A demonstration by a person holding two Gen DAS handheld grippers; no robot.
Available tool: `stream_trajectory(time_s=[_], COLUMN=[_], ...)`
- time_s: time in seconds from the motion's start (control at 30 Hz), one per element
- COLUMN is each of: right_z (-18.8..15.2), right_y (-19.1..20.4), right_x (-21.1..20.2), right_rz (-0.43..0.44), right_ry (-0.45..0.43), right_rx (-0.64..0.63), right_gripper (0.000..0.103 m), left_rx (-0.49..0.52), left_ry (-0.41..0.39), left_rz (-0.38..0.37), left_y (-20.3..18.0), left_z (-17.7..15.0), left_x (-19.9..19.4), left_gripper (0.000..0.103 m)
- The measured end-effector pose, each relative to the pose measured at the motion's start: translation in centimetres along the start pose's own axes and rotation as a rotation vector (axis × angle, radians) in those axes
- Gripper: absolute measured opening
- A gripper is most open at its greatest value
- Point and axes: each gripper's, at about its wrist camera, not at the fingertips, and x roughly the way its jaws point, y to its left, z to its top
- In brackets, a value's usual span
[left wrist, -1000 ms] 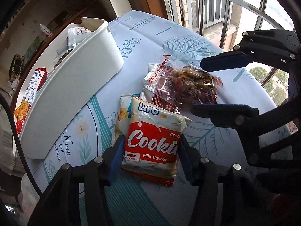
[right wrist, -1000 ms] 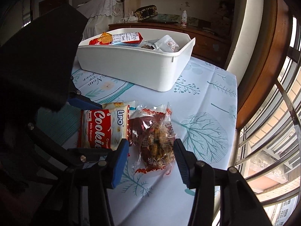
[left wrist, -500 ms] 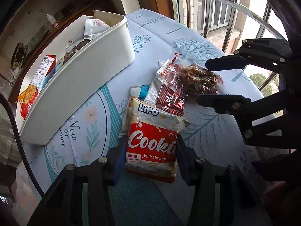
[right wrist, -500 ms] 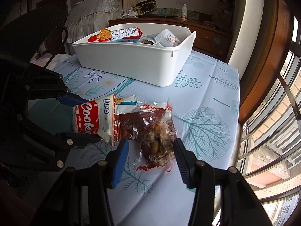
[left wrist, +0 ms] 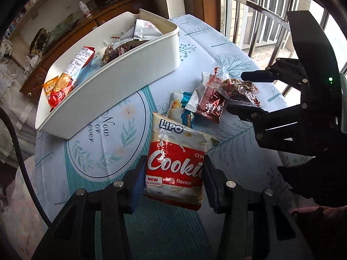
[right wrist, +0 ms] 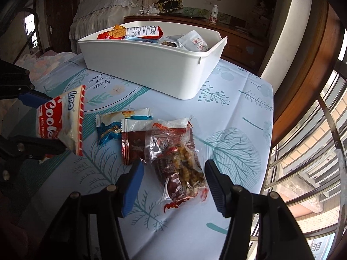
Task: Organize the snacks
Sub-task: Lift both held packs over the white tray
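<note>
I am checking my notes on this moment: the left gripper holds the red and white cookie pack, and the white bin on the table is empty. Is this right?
Not quite. The left gripper does hold the cookie pack, but the white bin is not empty: the left wrist view shows several snack packets already inside it, among them an orange-red biscuit pack. The right wrist view shows the same.

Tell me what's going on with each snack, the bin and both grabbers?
Cookie pack: sealed, lifted, clamped in left gripper.
Nut bag: sealed, lying on table between open pads of right gripper, whose jaws just widened.
Brown packet: sealed, on table.
Blue packet: sealed, on table.
Bin: open, partly filled.
</note>
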Motion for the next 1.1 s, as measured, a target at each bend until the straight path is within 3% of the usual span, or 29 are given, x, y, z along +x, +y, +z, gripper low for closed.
stream_trajectory(time_s=[0.17, 0.3, 0.67, 1.1], right_z=[0.0, -0.1, -0.1, 3.0], right_y=[-0.7, -1.3, -1.0, 2.0], right_x=[0.5, 0.8, -0.5, -3.8], right_rz=[-0.015, -0.02, -0.016, -0.066], right_ry=[0.028, 0.06, 0.07, 0.021], right_rx=[0.026, 0.061, 0.14, 0.164], right_gripper=[0.056, 0.031, 0.031, 0.031], left_rx=[-0.043, -0.051, -0.019, -0.019], left_ry=[-0.013, -0.023, -0.1, -0.163], left_rz=[0.007, 0.009, -0.034, -0.134], left_y=[1.0, 1.8, 3.2, 7.3], left_z=[0.1, 0.5, 2.3, 3.7], left_x=[-1.4, -2.1, -3.8, -5.4], left_gripper=[0.047, 0.047, 0.047, 0.047])
